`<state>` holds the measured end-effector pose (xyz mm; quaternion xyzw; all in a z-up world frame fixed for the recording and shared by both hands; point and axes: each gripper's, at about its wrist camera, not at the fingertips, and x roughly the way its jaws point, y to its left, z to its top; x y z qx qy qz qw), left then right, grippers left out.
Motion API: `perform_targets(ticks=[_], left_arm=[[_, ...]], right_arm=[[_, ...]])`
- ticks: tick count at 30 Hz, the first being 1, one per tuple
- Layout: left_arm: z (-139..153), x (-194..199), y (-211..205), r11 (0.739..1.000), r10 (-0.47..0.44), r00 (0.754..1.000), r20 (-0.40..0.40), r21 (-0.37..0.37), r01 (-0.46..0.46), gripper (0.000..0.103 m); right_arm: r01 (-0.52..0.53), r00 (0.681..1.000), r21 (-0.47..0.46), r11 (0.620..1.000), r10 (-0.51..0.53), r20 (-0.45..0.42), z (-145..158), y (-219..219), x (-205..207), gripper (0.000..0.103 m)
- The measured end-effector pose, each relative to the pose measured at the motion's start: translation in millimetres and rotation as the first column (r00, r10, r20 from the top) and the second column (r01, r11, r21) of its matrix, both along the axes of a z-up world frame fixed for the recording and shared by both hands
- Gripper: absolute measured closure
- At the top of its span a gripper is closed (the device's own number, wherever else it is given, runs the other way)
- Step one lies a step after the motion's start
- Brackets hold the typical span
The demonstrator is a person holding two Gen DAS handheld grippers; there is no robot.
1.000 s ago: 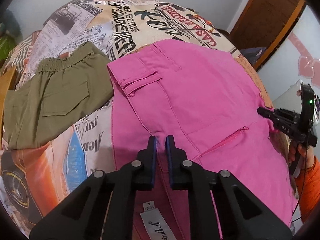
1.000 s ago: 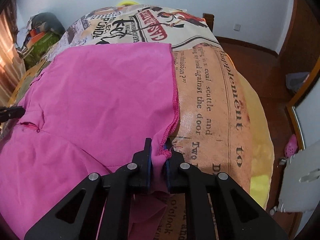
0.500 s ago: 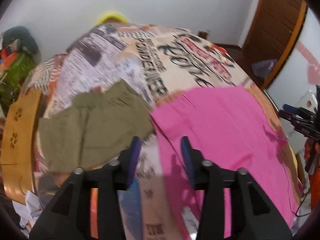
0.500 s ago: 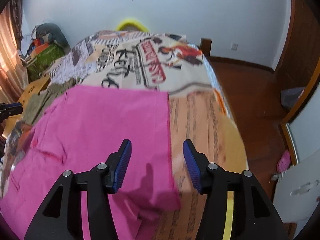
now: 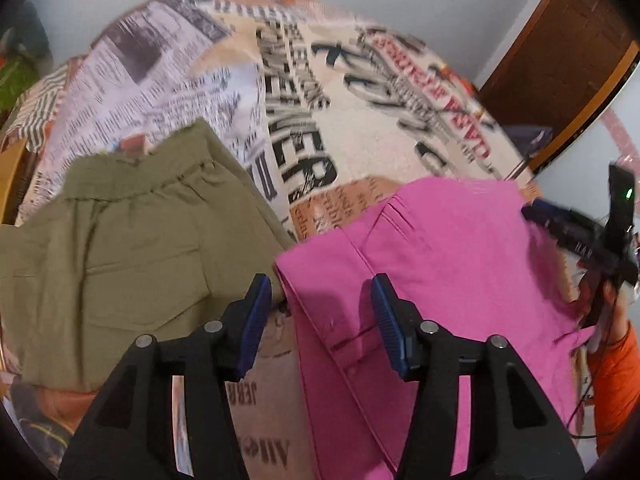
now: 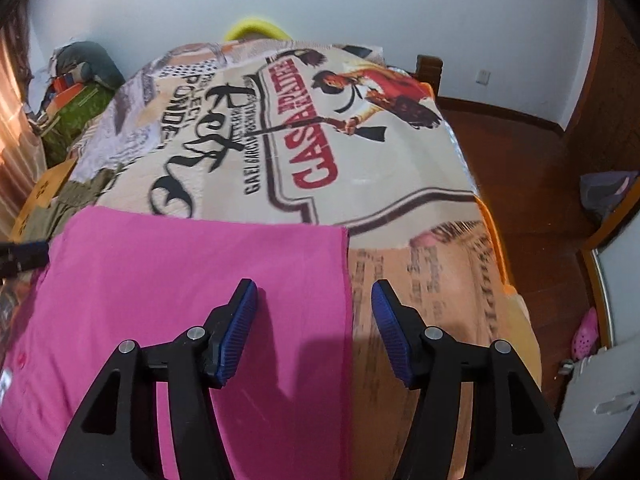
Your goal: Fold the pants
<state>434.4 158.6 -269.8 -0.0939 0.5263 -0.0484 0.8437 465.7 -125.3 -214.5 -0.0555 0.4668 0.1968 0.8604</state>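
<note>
Left wrist view shows the left gripper point(image 5: 320, 312) wide and empty above the pink pants' point(image 5: 432, 264) left corner on the bed point(image 5: 360, 100); the right gripper point(image 6: 314, 320) gapes over their right edge. Next fold needs both corners pinched evenly.

left claw point(image 5: 320, 320) spread wide, empty; right claw point(image 6: 314, 326) likewise.
</note>
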Motion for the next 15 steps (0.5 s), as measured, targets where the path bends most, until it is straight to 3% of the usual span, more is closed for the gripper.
perform_targets(ticks=[3, 5, 7, 8, 9, 10, 15], left_arm=[[-12.9, 4.5, 3.7, 0.999, 0.013, 1.000, -0.012, -0.052, -0.014, 0.051], [-17.1, 6.5, 9.6, 0.992, 0.018, 1.000, -0.021, -0.125, -0.021, 0.058], [-20.0, 7.6, 13.6, 0.984, 0.032, 0.999, -0.032, -0.176, -0.037, 0.071], [-20.2, 8.0, 13.0, 0.983, 0.033, 0.999, -0.034, -0.179, -0.038, 0.079], [-19.7, 8.1, 10.1, 0.986, 0.028, 0.999, -0.035, -0.166, -0.033, 0.101], [-19.1, 8.6, 5.8, 0.990, 0.025, 0.999, -0.043, -0.137, -0.031, 0.101], [-3.3, 6.9, -6.7, 1.000, 0.003, 1.000, -0.013, -0.024, -0.003, 0.101]], right_arm=[[-0.017, 1.000, -0.011, 1.000, 0.017, -0.018, -6.4, 4.5, 15.0, 0.047], [-0.037, 0.999, 0.003, 0.999, 0.037, -0.035, -10.0, 6.2, 18.8, 0.047], [-0.058, 0.998, 0.018, 0.998, 0.059, -0.036, -12.2, 11.4, 19.3, 0.055], [-0.064, 0.997, 0.020, 0.998, 0.064, -0.035, -13.2, 13.7, 18.8, 0.071], [-0.067, 0.997, 0.021, 0.998, 0.067, -0.035, -13.7, 15.8, 18.5, 0.088], [-0.074, 0.996, 0.035, 0.997, 0.075, -0.042, -13.7, 17.3, 16.6, 0.094], [-0.053, 0.998, 0.057, 0.997, 0.054, -0.013, -5.1, 12.6, 10.6, 0.098]])
